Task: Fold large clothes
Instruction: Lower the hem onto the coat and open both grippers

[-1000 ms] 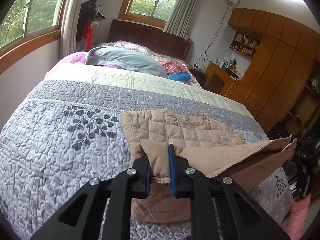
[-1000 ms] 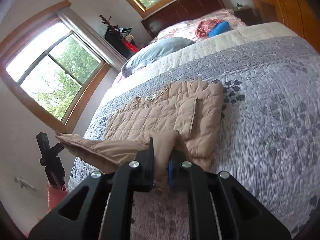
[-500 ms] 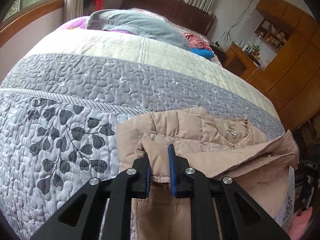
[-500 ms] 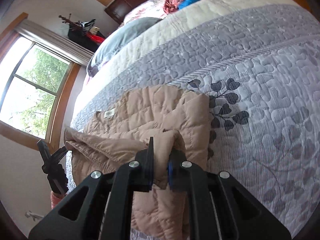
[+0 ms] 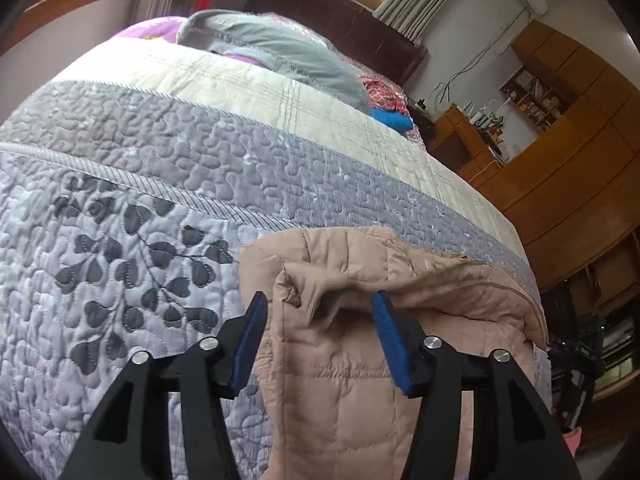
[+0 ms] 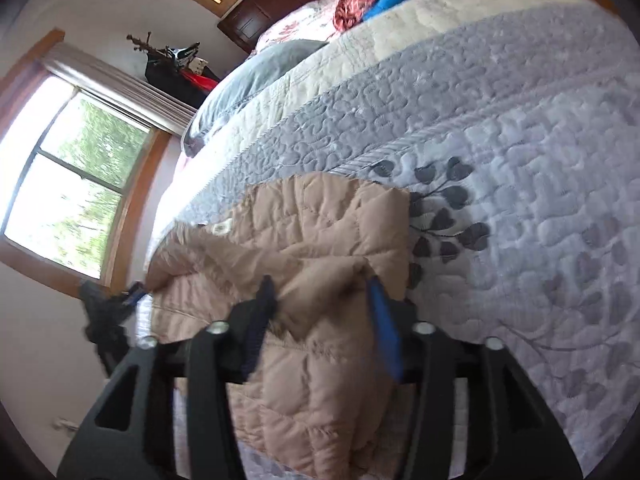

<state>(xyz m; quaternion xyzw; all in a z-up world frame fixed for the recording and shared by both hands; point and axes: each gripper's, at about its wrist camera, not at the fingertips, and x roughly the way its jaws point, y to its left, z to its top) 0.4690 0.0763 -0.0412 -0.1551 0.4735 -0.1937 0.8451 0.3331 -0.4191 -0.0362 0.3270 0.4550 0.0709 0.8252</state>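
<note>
Fold-release step: both my left tongs (image 5: 320, 334) and right tongs (image 6: 322, 308) are opening, letting go the tan quilted jacket (image 5: 360, 368) lying lower-centre on the bed (image 5: 160, 168); next, regrip an edge.

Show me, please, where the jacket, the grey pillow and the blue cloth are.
jacket (image 5: 344, 392), left wrist view: quilted panel between the fingers.
grey pillow (image 5: 276, 50), left wrist view: middle of its top.
blue cloth (image 6: 386, 0), right wrist view: centre of the bundle.
</note>
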